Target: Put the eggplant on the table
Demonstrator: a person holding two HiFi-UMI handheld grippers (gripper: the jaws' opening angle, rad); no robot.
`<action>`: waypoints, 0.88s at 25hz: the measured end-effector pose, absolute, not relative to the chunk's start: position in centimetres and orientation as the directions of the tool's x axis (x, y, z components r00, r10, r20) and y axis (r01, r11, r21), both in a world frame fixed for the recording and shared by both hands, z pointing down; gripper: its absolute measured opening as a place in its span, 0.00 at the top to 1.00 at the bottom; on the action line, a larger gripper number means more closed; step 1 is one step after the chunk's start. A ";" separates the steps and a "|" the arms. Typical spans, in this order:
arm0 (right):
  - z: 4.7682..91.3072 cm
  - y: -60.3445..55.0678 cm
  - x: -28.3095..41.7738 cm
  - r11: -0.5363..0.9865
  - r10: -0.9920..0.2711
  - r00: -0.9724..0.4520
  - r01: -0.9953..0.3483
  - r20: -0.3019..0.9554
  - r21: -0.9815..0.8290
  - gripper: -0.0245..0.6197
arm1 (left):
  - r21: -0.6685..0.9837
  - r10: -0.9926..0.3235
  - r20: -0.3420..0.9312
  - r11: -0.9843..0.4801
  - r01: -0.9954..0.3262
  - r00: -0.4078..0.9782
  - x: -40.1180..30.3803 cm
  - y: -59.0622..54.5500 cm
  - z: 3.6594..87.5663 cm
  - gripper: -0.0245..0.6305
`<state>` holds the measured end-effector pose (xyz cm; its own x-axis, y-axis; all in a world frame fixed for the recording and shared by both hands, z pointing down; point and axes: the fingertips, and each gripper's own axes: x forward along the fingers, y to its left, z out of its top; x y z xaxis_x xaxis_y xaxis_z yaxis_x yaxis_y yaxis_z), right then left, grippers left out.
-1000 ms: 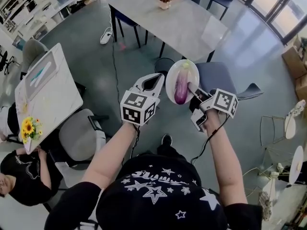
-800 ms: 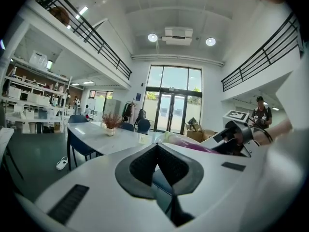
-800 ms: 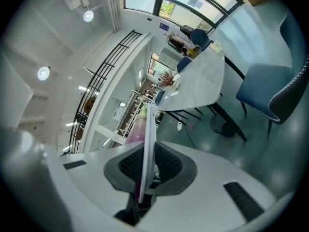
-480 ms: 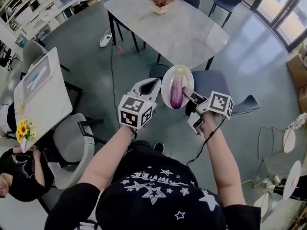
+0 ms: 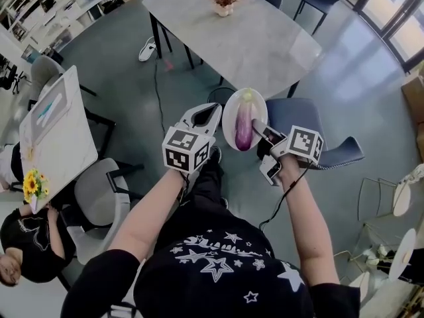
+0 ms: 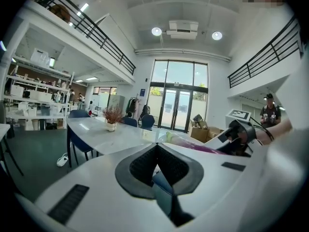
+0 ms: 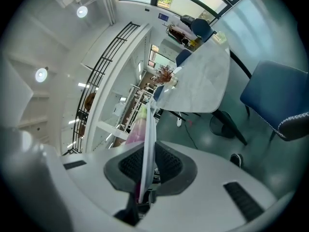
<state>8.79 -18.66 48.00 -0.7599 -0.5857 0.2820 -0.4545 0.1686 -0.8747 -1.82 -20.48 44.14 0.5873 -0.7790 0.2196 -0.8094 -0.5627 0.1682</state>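
The plate (image 5: 230, 121) bearing the eggplant (image 5: 244, 128) has neared the table (image 5: 252, 38) edge; the person's leg (image 5: 205, 184) has stepped forward.

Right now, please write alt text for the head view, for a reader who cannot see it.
Seen from above, a person's right gripper clamps the rim of a white plate carrying a purple eggplant. The left gripper, shut and empty, is beside the plate; a grey table stands ahead.
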 end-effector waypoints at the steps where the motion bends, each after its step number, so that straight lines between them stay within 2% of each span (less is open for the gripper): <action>1: 48.6 -18.6 9.1 0.153 -0.591 -0.753 -0.457 0.290 -0.876 0.91 | 0.171 -0.775 0.219 -0.567 -0.806 0.592 -1.6 -20.6 44.5 0.95; 5: 50.0 -19.7 10.4 0.115 -0.622 -0.722 -0.468 0.304 -0.876 0.91 | 0.157 -0.754 0.210 -0.603 -0.782 0.623 -0.4 -22.0 45.0 0.95; 11: 49.0 -27.4 10.6 0.110 -0.641 -0.706 -0.473 0.301 -0.874 0.91 | 0.178 -0.737 0.220 -0.614 -0.769 0.639 -0.5 -29.9 43.9 0.95; 13: 48.3 -23.1 9.1 0.094 -0.656 -0.694 -0.465 0.297 -0.880 0.91 | 0.177 -0.722 0.220 -0.632 -0.755 0.656 -1.9 -26.1 43.3 0.95; 18: 46.2 -3.7 6.7 0.059 -0.716 -0.635 -0.468 0.290 -0.882 0.91 | 0.181 -0.676 0.203 -0.685 -0.705 0.709 -4.3 -8.0 41.1 0.95; 22: 45.4 -3.3 7.0 0.044 -0.739 -0.609 -0.469 0.287 -0.882 0.91 | 0.189 -0.647 0.216 -0.707 -0.681 0.731 -3.6 -7.4 40.9 0.95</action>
